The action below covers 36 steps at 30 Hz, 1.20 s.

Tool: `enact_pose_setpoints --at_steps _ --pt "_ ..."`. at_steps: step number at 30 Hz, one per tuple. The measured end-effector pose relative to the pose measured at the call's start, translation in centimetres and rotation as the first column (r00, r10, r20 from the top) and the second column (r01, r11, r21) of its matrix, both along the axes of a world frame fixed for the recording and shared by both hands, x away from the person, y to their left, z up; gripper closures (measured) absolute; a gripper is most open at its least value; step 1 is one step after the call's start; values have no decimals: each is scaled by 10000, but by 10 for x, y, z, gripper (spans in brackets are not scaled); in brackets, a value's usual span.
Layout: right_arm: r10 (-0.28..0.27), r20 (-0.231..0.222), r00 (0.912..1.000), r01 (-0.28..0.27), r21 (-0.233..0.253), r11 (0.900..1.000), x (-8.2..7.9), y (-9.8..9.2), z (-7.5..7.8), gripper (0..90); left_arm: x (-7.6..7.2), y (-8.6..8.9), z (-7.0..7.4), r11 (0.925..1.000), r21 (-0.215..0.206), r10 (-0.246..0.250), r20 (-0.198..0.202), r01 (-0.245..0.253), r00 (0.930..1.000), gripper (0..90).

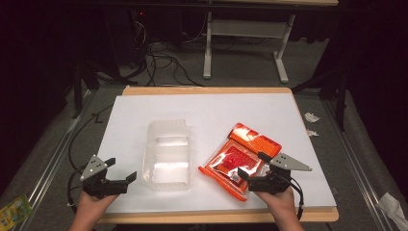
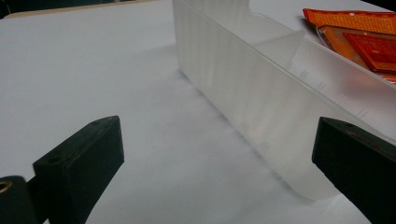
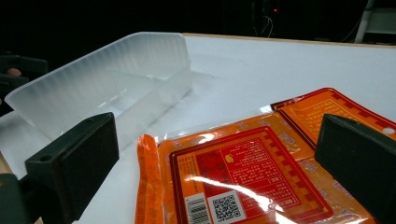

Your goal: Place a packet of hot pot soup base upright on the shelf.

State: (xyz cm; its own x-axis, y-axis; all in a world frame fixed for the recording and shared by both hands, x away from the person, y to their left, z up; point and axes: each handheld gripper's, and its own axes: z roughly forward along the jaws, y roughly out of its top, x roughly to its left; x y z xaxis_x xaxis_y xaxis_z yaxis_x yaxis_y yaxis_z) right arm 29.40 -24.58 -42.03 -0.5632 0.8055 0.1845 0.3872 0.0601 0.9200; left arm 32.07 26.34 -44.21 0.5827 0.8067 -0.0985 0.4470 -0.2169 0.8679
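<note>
We hold our right tool (image 1: pixel 251 167) open over the near end of the orange packet (image 1: pixel 239 159), right of the clear tray (image 1: pixel 168 153); our left tool (image 1: pixel 121 170) hovers open near-left.

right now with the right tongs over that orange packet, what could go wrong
1. The orange packet lies flat and glossy on the white table; the open right tongs may slide off or only pinch the film.
2. A second orange packet lies partly under it and could drag along.
3. The clear tray looks light; the open left tongs beside its near corner could nudge it.
</note>
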Motion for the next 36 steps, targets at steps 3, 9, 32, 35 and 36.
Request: enact_pose_setpoints --at_steps 3,9,32,35,36 --pt "-114 45 9999 115 -31 9999 0 -2 1 1 0 0 0 10000 -39 -28 10 28 10000 27" --pt "-94 28 10000 94 -45 9999 0 -1 1 0 0 0 1 10000 40 -63 59 62 10000 22" --pt "-595 -275 9978 589 -218 9980 8 -13 -6 0 0 0 0 9999 102 -50 99 49 9999 12" --pt "-841 -372 9958 834 -207 9963 12 -21 -8 1 0 0 0 9999 111 -38 95 37 9999 12" --pt "-940 -430 9946 932 -196 9955 14 -24 -9 1 0 1 0 9999 121 -29 101 28 9999 12"
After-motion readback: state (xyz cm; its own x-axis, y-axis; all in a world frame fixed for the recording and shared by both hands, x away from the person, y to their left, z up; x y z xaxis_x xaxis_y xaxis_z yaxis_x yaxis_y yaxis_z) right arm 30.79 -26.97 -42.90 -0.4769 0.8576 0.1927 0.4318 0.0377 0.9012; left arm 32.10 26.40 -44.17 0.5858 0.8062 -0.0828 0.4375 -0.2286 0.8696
